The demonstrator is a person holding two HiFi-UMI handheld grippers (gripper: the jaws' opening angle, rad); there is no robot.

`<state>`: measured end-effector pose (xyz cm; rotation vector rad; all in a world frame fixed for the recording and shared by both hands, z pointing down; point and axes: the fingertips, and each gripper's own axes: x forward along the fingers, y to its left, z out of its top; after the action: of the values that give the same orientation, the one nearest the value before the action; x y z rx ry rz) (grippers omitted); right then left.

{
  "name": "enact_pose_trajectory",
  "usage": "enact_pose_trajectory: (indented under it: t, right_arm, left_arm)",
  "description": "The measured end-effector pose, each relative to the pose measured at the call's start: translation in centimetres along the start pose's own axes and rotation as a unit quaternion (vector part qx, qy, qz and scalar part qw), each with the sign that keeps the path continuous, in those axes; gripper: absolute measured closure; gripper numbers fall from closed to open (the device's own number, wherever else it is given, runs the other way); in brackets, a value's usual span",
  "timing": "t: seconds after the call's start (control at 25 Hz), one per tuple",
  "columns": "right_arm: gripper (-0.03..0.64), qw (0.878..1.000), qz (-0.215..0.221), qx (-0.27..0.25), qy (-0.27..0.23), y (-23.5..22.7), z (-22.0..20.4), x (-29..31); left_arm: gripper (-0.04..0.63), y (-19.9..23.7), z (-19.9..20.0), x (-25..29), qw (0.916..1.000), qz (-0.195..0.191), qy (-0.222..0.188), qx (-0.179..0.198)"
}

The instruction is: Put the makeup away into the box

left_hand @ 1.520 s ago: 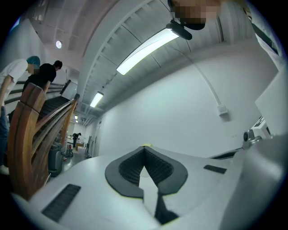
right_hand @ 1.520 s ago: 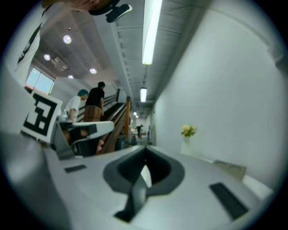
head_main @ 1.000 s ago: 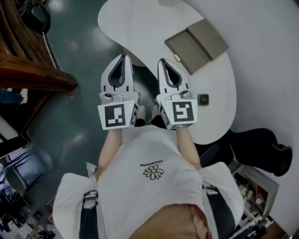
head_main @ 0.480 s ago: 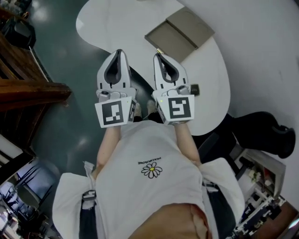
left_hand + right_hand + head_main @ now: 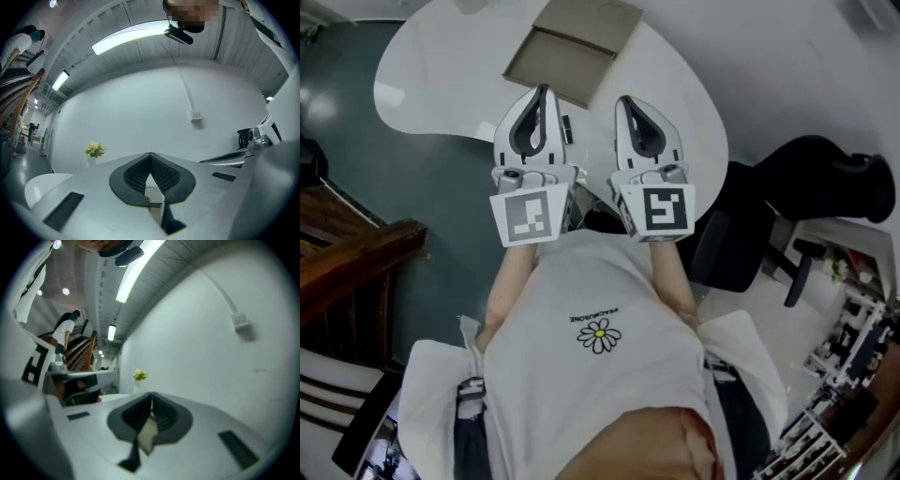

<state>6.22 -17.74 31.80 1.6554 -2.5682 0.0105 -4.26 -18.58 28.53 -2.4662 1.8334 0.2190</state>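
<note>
So left gripper (image 5: 542, 91) and right gripper (image 5: 624, 99) are clenched empty over the white table (image 5: 422, 84), flat box (image 5: 572, 47) farther off, teal floor (image 5: 366, 187) left.

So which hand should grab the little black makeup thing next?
Probably left: the left gripper is right beside the black makeup, the right gripper farther off. Both are shut and must open first.

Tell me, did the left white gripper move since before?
Yes. The left white gripper was over the dark floor; now it reaches over the round white table, near the open tan box.
</note>
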Motion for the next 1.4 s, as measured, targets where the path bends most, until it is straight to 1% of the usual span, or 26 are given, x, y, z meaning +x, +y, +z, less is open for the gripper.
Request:
enact_pose_trajectory:
  t: [0.16, 0.24, 0.36, 0.4, 0.48, 0.52, 0.56, 0.68, 0.76, 0.88, 1.0, 1.12, 1.24, 1.4]
  right_arm:
    - [0.586, 0.999, -0.03, -0.004, 0.011, -2.3, -0.8, -1.6]
    - [0.586, 0.999, -0.036, -0.002, 0.016, -3.1, -1.5, -2.4]
    - [0.586, 0.999, -0.047, -0.001, 0.025, -4.0, -2.2, -2.9]
    - [0.586, 0.998, -0.047, 0.0, 0.028, -4.1, -2.4, -3.0]
    - [0.58, 0.999, -0.032, 0.008, 0.038, -4.1, -3.1, -2.5]
    - [0.523, 0.999, -0.019, 0.015, 0.048, -4.1, -3.6, -2.1]
    - [0.425, 0.998, -0.007, 0.022, 0.061, -4.0, -4.3, -1.7]
    - [0.364, 0.994, 0.021, 0.037, 0.105, -4.4, -7.1, -0.9]
    - [0.342, 0.988, 0.036, 0.044, 0.145, -5.1, -9.9, -0.6]
    - [0.318, 0.976, 0.044, 0.041, 0.211, -6.1, -14.8, -0.7]
    - [0.311, 0.959, 0.048, 0.033, 0.276, -6.4, -20.1, -1.6]
    - [0.308, 0.942, 0.043, 0.025, 0.333, -6.5, -24.7, -2.6]
    - [0.308, 0.929, 0.043, 0.023, 0.368, -6.7, -27.9, -3.5]
    - [0.308, 0.921, 0.039, 0.03, 0.386, -7.1, -29.8, -4.1]
  left_arm:
    - [0.575, -2.1, -0.1, 1.1, 0.9995, -0.03, 0.004, -0.008]
    - [0.575, -2.7, 0.0, 1.3, 0.9992, -0.037, 0.001, -0.011]
    - [0.575, -3.0, -0.4, 1.1, 0.9991, -0.041, 0.005, -0.008]
    - [0.575, -2.9, -0.6, 1.0, 0.9991, -0.04, 0.009, -0.006]
    - [0.575, -2.7, -0.9, 0.9, 0.9992, -0.038, 0.015, -0.004]
    - [0.575, -2.5, -0.9, 0.9, 0.9992, -0.036, 0.015, -0.004]
    - [0.575, -2.4, -0.9, 0.8, 0.9993, -0.033, 0.014, -0.003]
    - [0.575, -2.1, -0.9, 0.4, 0.9995, -0.026, 0.015, 0.002]
    - [0.575, -2.2, -1.1, 0.2, 0.9996, -0.022, 0.018, 0.006]
    - [0.575, -2.1, -1.2, 0.1, 0.9996, -0.015, 0.021, 0.009]
    - [0.575, -1.9, -1.5, -0.2, 0.9995, -0.009, 0.026, 0.014]
    - [0.575, -1.4, -1.9, -0.3, 0.9993, -0.005, 0.033, 0.017]
    - [0.575, -1.2, -2.5, -0.4, 0.9988, -0.001, 0.041, 0.024]
    - [0.575, -0.6, -2.7, -0.3, 0.9985, 0.004, 0.044, 0.031]
